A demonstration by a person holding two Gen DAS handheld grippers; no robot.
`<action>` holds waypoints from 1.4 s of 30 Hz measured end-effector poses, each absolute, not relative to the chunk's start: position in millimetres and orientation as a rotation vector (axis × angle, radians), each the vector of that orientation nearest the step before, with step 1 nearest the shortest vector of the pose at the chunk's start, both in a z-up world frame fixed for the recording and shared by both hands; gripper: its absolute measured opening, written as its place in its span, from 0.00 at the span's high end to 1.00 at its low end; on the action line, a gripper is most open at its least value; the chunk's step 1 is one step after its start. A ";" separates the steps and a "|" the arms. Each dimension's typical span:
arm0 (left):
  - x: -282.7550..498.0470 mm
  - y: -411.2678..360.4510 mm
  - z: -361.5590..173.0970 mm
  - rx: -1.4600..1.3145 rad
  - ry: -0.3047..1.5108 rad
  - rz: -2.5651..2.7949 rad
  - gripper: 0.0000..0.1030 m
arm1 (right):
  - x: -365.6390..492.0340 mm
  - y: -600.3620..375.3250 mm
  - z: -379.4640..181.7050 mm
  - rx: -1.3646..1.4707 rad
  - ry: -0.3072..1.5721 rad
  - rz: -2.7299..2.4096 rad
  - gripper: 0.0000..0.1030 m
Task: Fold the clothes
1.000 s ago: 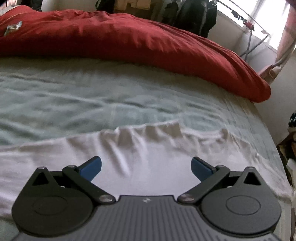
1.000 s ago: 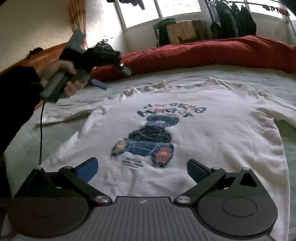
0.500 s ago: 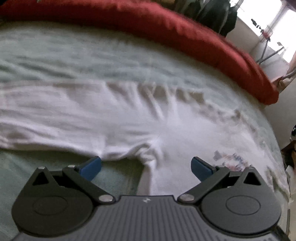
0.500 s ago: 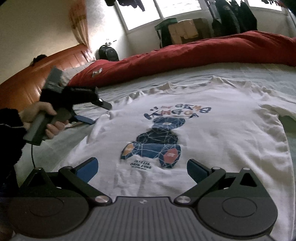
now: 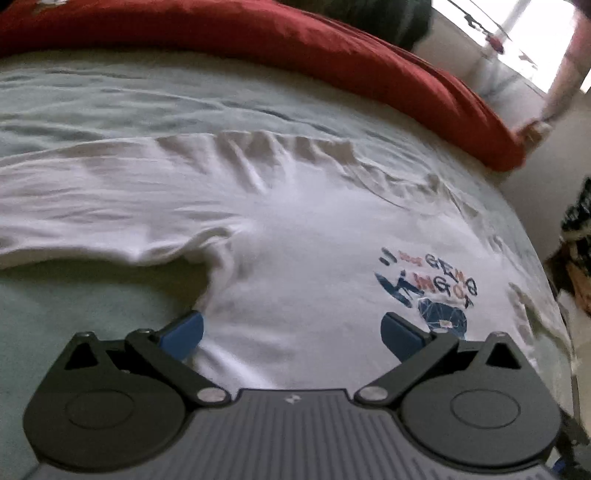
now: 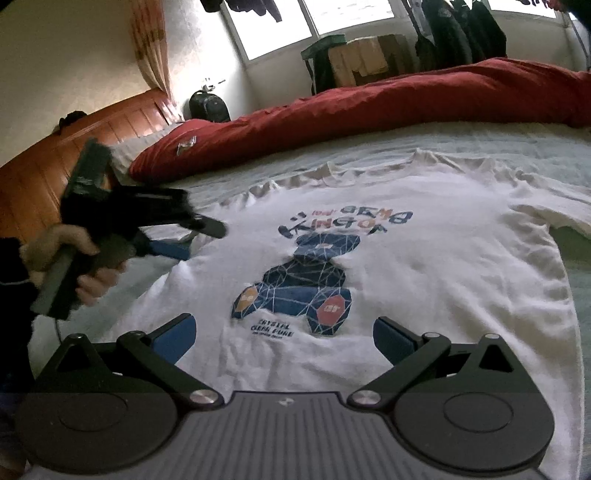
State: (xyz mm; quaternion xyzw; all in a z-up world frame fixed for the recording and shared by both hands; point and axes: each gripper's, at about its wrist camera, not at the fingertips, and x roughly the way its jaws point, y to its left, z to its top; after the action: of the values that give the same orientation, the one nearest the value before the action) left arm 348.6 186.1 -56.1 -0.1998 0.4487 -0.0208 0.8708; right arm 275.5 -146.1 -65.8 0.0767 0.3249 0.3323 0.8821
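Observation:
A white T-shirt point(image 6: 424, 258) with a blue bear print point(image 6: 303, 280) lies flat, front up, on the pale green bed sheet point(image 6: 517, 147). My left gripper point(image 5: 291, 332) hovers open over the shirt's side just below the armpit of one sleeve point(image 5: 92, 206). In the right wrist view a hand point(image 6: 62, 258) holds that left gripper point(image 6: 173, 240) low at the shirt's left edge. My right gripper point(image 6: 284, 339) is open above the shirt's lower hem, with nothing between its fingers.
A red duvet point(image 6: 369, 107) is bunched along the far side of the bed. A wooden headboard point(image 6: 74, 147) stands at the left. Beyond the bed are a backpack point(image 6: 208, 105), boxes and hanging clothes point(image 6: 461, 33) under the window.
The left gripper has come down and moved toward the shirt's body, from the sleeve to the armpit area. The right gripper has barely moved. Both stay open.

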 end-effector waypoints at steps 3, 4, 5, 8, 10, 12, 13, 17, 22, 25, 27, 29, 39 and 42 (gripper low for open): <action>328.3 178.0 -47.2 -0.432 0.915 -0.125 0.01 | 275.3 -146.3 -65.2 0.161 0.676 0.693 0.00; 322.8 175.1 -47.1 -0.428 0.914 -0.139 0.01 | 274.9 -146.1 -64.9 0.161 0.676 0.694 0.00; 318.8 172.4 -50.2 -0.426 0.922 -0.141 0.01 | 274.6 -145.8 -64.5 0.161 0.676 0.696 0.00; 309.6 170.4 -67.5 -0.436 0.962 -0.115 0.01 | 273.4 -145.6 -63.6 0.159 0.673 0.698 0.00; 299.3 170.4 -73.6 -0.427 0.968 -0.100 0.01 | 273.0 -146.3 -63.4 0.159 0.671 0.693 0.00; 287.6 169.6 -73.1 -0.425 0.975 -0.082 0.01 | 273.4 -147.2 -63.5 0.159 0.670 0.684 0.00; 280.9 168.6 -68.6 -0.429 0.980 -0.072 0.01 | 273.8 -147.9 -63.5 0.159 0.670 0.679 0.00; 252.1 157.3 -57.5 -0.469 0.948 -0.152 0.01 | 275.3 -148.0 -64.5 0.152 0.680 0.669 0.00; 222.1 153.6 -73.1 -0.481 0.952 -0.149 0.01 | 278.5 -137.2 -76.3 0.080 0.747 0.660 0.00; 200.3 153.5 -75.2 -0.490 0.937 -0.134 0.01 | 276.1 -135.5 -77.8 0.044 0.749 0.656 0.00; 186.5 151.7 -70.9 -0.503 0.948 -0.124 0.01 | 275.1 -136.3 -76.5 0.039 0.751 0.654 0.00; 176.4 146.9 -64.3 -0.497 0.934 -0.148 0.01 | 275.9 -137.5 -76.0 0.050 0.754 0.654 0.00; 136.7 131.2 -68.2 -0.411 0.883 -0.124 0.01 | 276.1 -150.6 -71.7 0.090 0.750 0.642 0.00; 141.3 118.8 -61.4 -0.401 0.851 -0.172 0.01 | 277.2 -148.8 -73.9 0.072 0.754 0.624 0.00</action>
State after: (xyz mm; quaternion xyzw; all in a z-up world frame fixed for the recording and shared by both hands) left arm 141.3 118.8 -61.4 -0.1928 0.4094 -0.0829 0.8879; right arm 277.2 -148.8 -73.9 0.0347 0.3623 0.2997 0.8819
